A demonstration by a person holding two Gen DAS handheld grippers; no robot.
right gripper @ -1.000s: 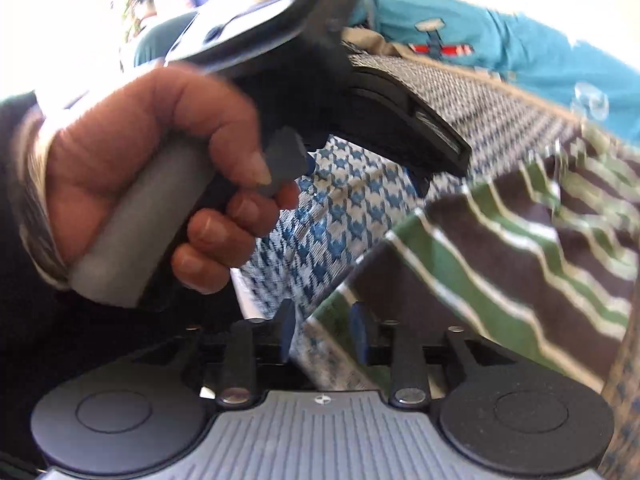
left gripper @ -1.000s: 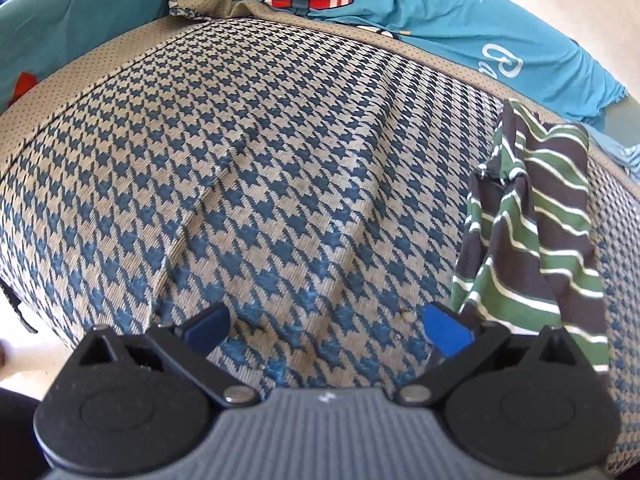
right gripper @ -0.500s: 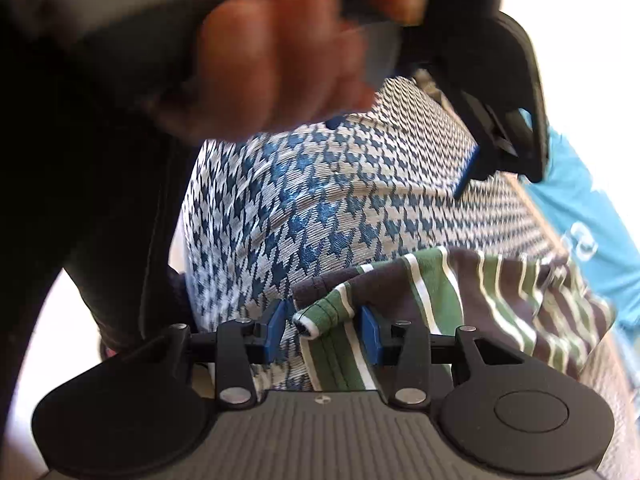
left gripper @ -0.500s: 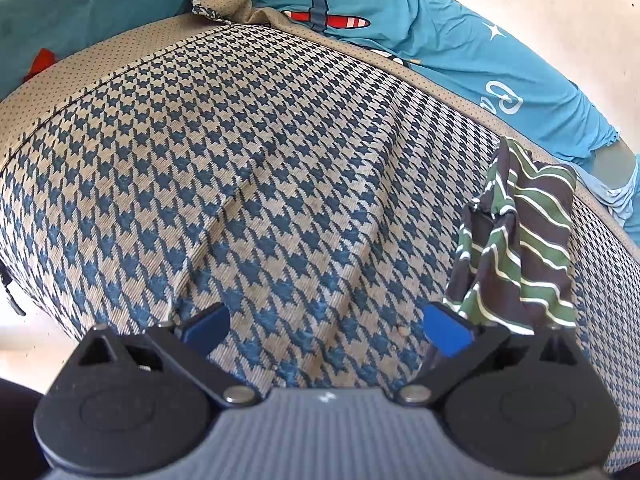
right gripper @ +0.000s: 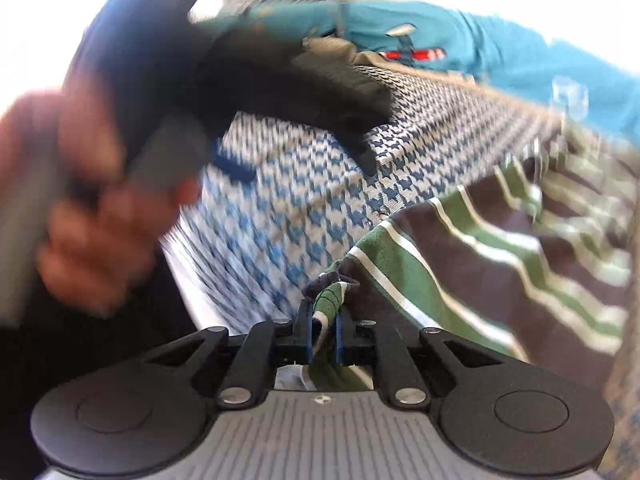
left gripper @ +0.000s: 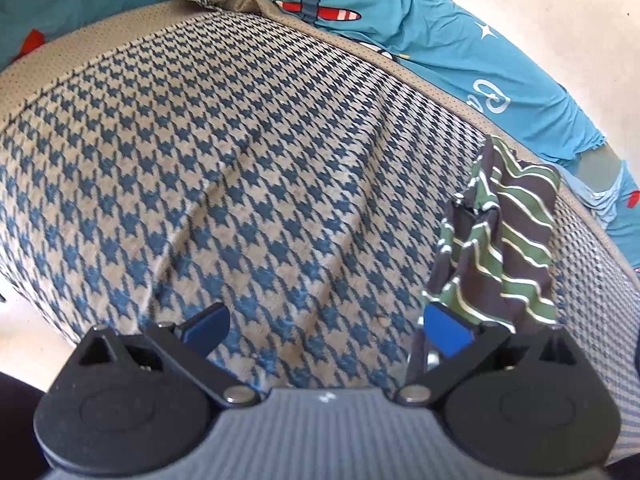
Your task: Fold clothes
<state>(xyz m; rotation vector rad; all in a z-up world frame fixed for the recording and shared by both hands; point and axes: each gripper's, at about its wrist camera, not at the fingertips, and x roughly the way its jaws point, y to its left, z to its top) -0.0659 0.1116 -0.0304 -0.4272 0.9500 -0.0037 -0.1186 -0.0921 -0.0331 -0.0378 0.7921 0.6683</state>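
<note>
The left gripper (left gripper: pixel 324 332) hovered over a houndstooth-patterned bed cover (left gripper: pixel 248 184), its blue-padded fingers (left gripper: pixel 446 336) spread wide with nothing between them. The striped garment (left gripper: pixel 504 248), in green, dark brown and white bands, lay bunched on the cover near the right finger of that gripper. Behind the cover lay a teal sheet printed with aeroplanes (left gripper: pixel 400 32).

In the right wrist view, the right gripper (right gripper: pixel 323 334) had its fingers (right gripper: pixel 307 332) pressed close, pinching a bunched edge of the striped garment (right gripper: pixel 460 264); the rest of the cloth spread away to the right over the houndstooth cover (right gripper: pixel 280 208). To the left, motion-blurred, the person's left hand (right gripper: pixel 72 216) gripped the grey handle of the left gripper, whose black body (right gripper: pixel 280 80) extended over the bed.
</note>
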